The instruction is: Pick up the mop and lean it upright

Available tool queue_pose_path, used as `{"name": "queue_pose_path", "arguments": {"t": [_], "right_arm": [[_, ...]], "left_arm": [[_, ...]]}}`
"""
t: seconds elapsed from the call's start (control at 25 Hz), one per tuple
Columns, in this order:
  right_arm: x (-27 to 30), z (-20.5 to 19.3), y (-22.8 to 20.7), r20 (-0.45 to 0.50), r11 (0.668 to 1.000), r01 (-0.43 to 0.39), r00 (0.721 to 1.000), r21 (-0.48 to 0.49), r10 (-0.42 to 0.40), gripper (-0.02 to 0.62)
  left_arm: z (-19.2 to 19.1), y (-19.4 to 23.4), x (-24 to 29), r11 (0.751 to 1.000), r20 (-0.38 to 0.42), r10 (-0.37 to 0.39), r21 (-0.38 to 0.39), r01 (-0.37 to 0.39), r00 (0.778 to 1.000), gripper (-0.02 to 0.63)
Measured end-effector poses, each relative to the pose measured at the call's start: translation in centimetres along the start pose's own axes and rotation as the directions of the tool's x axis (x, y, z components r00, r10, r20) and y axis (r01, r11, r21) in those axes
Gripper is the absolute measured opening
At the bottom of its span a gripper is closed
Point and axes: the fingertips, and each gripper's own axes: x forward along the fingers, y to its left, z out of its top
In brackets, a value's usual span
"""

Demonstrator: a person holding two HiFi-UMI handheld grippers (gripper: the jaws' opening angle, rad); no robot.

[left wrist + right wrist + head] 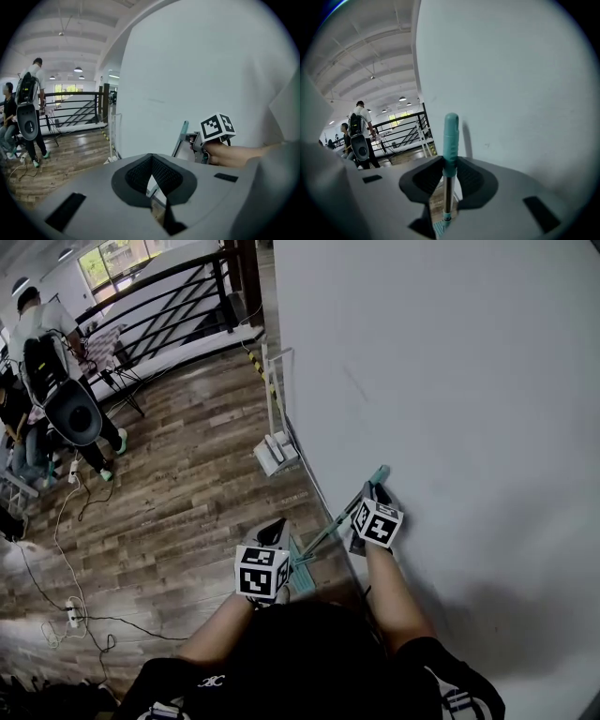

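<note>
I judge the lifting done: the mop (pixel 330 527) stands raised, and my right gripper (pixel 450 174) is clenched on its shaft just under the teal grip (pixel 451 133). The left gripper (pixel 151 161) has its jaws together with nothing in them. The long axis is steep. In the head view it runs from the mop head (pixel 303 570) at 7 o'clock to the grip at 1 o'clock, near the white wall (pixel 450 381). What is left is to rest the grip on the wall and let go.

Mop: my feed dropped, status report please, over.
Right gripper shut on mop handle near its top. Left gripper shut, empty. Mop tilted, top near wall. White stand farther along wall, apart.
</note>
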Motion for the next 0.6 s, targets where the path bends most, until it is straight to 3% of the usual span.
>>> {"name": "queue_pose_path", "arguments": {"t": [0.24,0.32,0.4,0.52,0.6], "right_arm": [[0.1,-0.4,-0.9,-0.004,0.993,0.028,1.000,0.115,-0.027,0.106],[-0.1,-1.0,-0.2,-0.018,0.987,0.005,1.000,0.163,-0.002,0.219],[-1.1,-1.7,0.3,-0.028,0.983,-0.006,1.000,0.184,0.011,0.241],[-2.5,-2.4,1.5,-0.033,0.990,-0.031,0.999,0.134,0.036,0.241],[-3.4,-2.6,2.0,-0.030,0.998,-0.025,0.999,0.049,0.027,0.181]], "left_arm": [[0.2,-1.0,0.1,1.000,-0.005,-0.014,0.019,0.014,1.000,-0.003],[0.4,-1.1,-0.1,1.000,-0.001,-0.014,0.021,0.014,1.000,-0.003],[0.3,-1.3,-0.4,1.000,0.000,-0.011,0.017,0.011,1.000,-0.003],[0.2,-1.2,-0.4,1.000,-0.008,-0.006,0.009,0.006,1.000,-0.003],[0.0,-1.2,-0.2,1.000,-0.013,-0.006,0.006,0.006,1.000,-0.003]]}}
